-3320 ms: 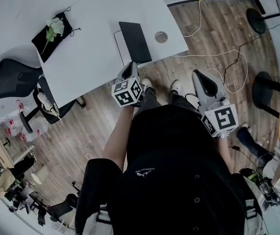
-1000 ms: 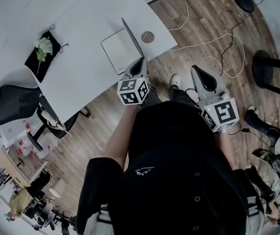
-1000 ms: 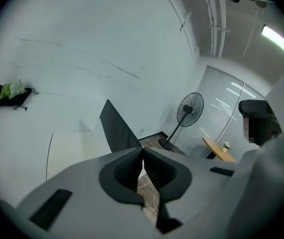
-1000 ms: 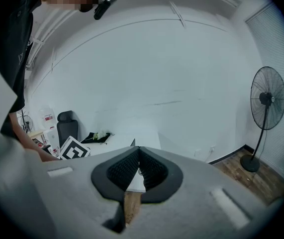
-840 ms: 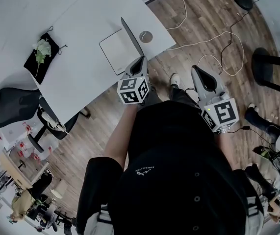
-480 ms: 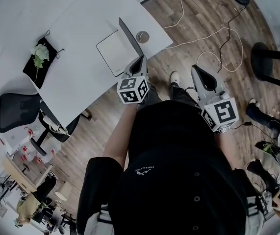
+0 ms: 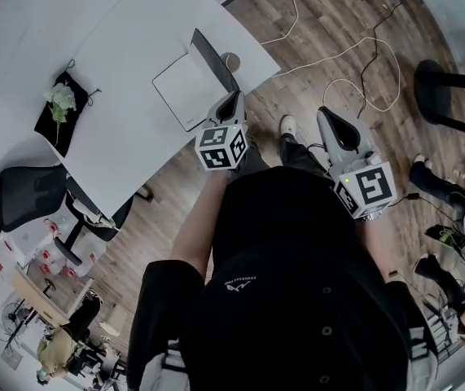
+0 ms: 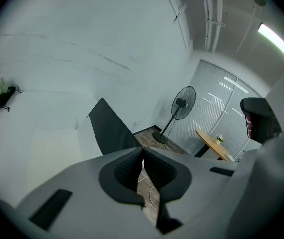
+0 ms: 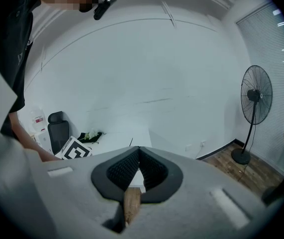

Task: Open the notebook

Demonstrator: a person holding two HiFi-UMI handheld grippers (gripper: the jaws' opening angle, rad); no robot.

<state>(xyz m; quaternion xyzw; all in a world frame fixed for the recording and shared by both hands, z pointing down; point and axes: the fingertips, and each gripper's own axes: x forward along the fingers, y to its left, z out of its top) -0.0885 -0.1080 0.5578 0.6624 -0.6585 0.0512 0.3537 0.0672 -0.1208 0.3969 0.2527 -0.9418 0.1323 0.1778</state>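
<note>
The notebook (image 7: pixel 185 86) lies near the front edge of the white table (image 7: pixel 118 145), its white page showing and its black cover (image 7: pixel 212 58) raised steeply. In the left gripper view the cover (image 8: pixel 111 128) stands just ahead and left of the jaws, apart from them. My left gripper (image 7: pixel 232 104) hovers at the table's front edge beside the cover, shut and holding nothing. My right gripper (image 7: pixel 332 129) hangs over the wooden floor to the right, away from the table, also shut and holding nothing (image 9: pixel 138 156).
A black cloth with a white flower (image 7: pixel 59 104) lies at the table's left. A round grommet (image 7: pixel 230 58) sits behind the cover. Office chairs (image 7: pixel 20 198) stand left of the table. Cables (image 7: pixel 354 55) cross the floor. A standing fan (image 8: pixel 181 103) and a round wooden table (image 8: pixel 214 143) are beyond.
The black cover, flat on the notebook 3.3 s ago, now stands raised. Over the last second it stays up and both grippers hold their places while the view shifts slightly.
</note>
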